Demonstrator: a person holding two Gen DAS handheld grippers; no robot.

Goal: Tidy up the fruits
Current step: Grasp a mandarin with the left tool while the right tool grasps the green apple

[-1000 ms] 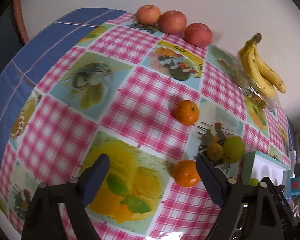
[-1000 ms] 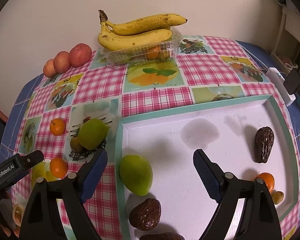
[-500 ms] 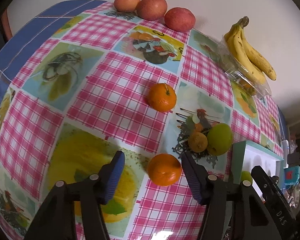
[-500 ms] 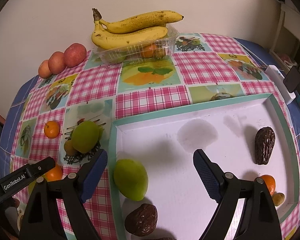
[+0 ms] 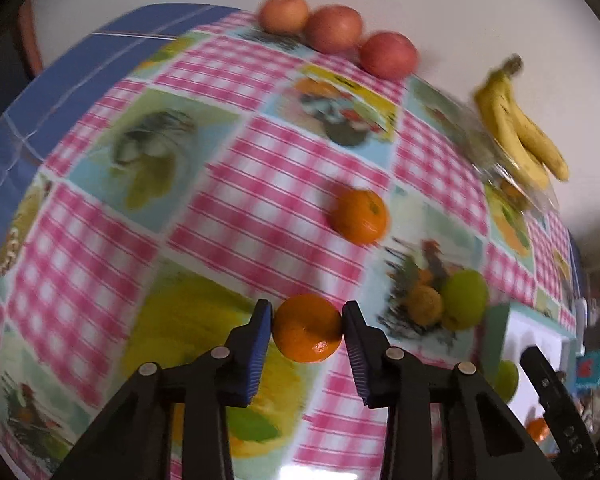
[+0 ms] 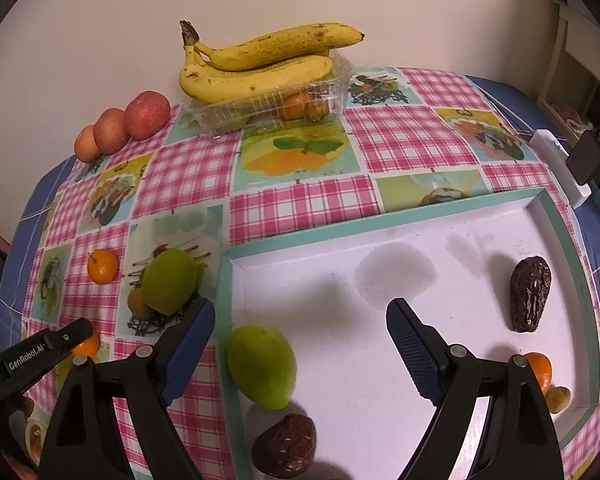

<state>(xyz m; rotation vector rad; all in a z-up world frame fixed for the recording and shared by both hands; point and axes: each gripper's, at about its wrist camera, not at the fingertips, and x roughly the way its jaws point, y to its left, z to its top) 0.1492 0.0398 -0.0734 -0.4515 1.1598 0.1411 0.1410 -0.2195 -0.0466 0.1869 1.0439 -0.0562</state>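
On checked tablecloth (image 6: 304, 208), 3 apples (image 6: 146, 115), 3 bananas (image 6: 256, 64), left gripper (image 5: 307, 330) clamping 1 orange (image 5: 307, 329)

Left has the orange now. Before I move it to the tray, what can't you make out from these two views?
- Right wrist view: the held orange is mostly hidden behind the left gripper.
- Left wrist view: the tray is blurred and blocked by the fingers.
- Right wrist view: the dark fruit is cut off by the bottom edge.

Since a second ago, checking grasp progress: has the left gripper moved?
Yes. The left gripper advanced toward the three apples and closed on the near orange.
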